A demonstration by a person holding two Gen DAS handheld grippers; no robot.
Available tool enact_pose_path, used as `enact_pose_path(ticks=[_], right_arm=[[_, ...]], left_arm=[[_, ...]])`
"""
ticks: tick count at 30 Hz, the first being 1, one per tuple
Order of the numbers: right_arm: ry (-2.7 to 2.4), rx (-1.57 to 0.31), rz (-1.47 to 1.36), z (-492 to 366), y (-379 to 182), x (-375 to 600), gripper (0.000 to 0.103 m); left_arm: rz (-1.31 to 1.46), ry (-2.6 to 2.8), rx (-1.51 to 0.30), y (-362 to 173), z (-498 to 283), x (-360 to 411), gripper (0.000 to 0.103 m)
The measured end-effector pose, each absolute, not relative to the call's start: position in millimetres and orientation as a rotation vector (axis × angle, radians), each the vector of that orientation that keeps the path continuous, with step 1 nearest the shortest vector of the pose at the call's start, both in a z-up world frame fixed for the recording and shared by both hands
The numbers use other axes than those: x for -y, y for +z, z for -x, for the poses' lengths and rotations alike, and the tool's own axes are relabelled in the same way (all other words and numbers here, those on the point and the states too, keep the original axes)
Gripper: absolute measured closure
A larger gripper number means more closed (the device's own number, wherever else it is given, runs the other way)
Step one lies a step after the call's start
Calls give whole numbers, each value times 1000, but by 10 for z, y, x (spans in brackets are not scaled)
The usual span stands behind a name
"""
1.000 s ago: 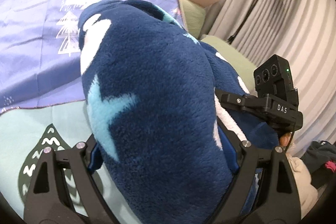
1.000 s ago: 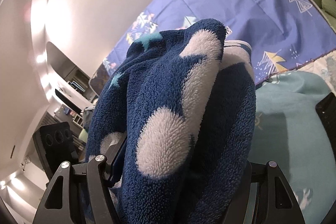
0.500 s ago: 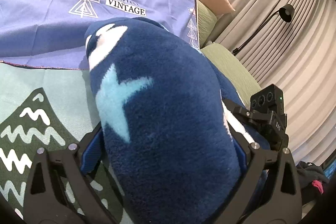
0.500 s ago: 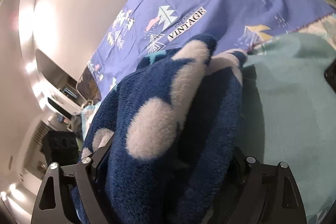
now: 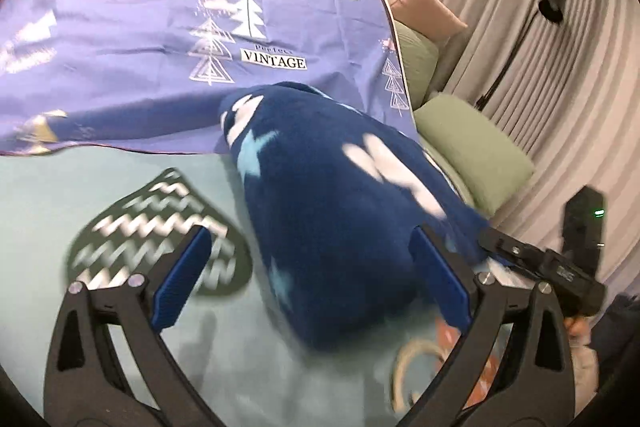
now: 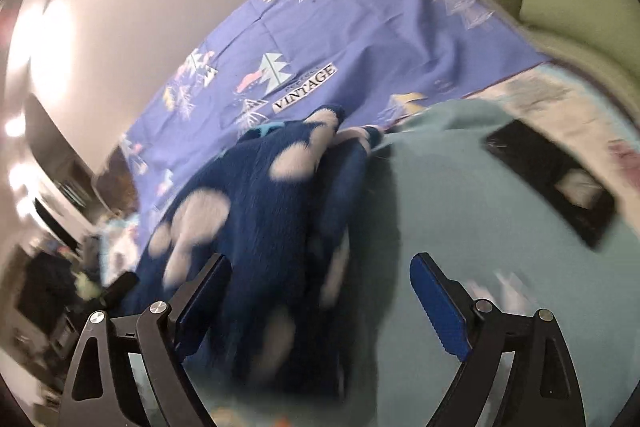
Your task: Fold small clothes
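The fleece garment (image 5: 336, 227) lies on the blanket (image 5: 48, 211), before the sheet (image 5: 120, 39).

L gripper (image 5: 308, 275), black two-finger frame w/ blue ribbed pads (image 5: 182, 281): jaws spread wide, one finger at 8 o'clock, the other at 4 o'clock in its own view, pads clamping nothing. R gripper (image 6: 320, 301), same black build w/ blue pads (image 6: 438, 311): jaws also spread wide, fingers at 7 and 5 o'clock. In L view, the R unit's black body shows at 4 o'clock, w/ a bit of the person's hand (image 5: 576, 327) under it.
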State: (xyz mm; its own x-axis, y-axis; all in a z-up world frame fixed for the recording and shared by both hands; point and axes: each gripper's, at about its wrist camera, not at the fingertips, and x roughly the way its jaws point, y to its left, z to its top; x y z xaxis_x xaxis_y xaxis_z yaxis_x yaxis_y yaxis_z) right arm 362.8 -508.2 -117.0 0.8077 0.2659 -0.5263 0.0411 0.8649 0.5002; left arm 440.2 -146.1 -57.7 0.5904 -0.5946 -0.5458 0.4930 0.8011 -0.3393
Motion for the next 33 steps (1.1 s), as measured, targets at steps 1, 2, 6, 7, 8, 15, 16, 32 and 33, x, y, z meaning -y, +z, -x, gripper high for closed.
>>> enact_pose_path(ticks=[1, 2, 6, 7, 8, 15, 16, 32, 33], right_arm=[[108, -628, -481, -3471, -1093, 5008, 11], [94, -627, -440, -3302, -1013, 4923, 11], [57, -601, -298, -2528, -689, 4556, 11], [52, -597, -280, -2380, -629, 4466, 11], [45, -593, -262, -2224, -562, 4372, 11], [-51, -568, -148, -1124, -247, 3850, 11], [-60, -564, -143, -998, -216, 3806, 11], [-214, -593, -114, 136, -208, 3555, 8], [-217, -592, -106, 162, -203, 3533, 8]], left_arm=[[135, -637, -687, -516, -4267, 1444, 4], [106, -634, -676, -443, -4115, 1428, 4], [-3, -619, -620, -130, -3418, 1367, 3], [-11, -619, -615, -68, -3284, 1346, 3], [-16, -615, -613, 0, -3132, 1317, 3], [-93, -565, -551, 378, -2151, 1123, 2], [-101, -559, -543, 396, -2043, 1086, 1], [-62, -582, -668, 96, -1198, 847, 1], [-55, -585, -667, 95, -1186, 834, 1]])
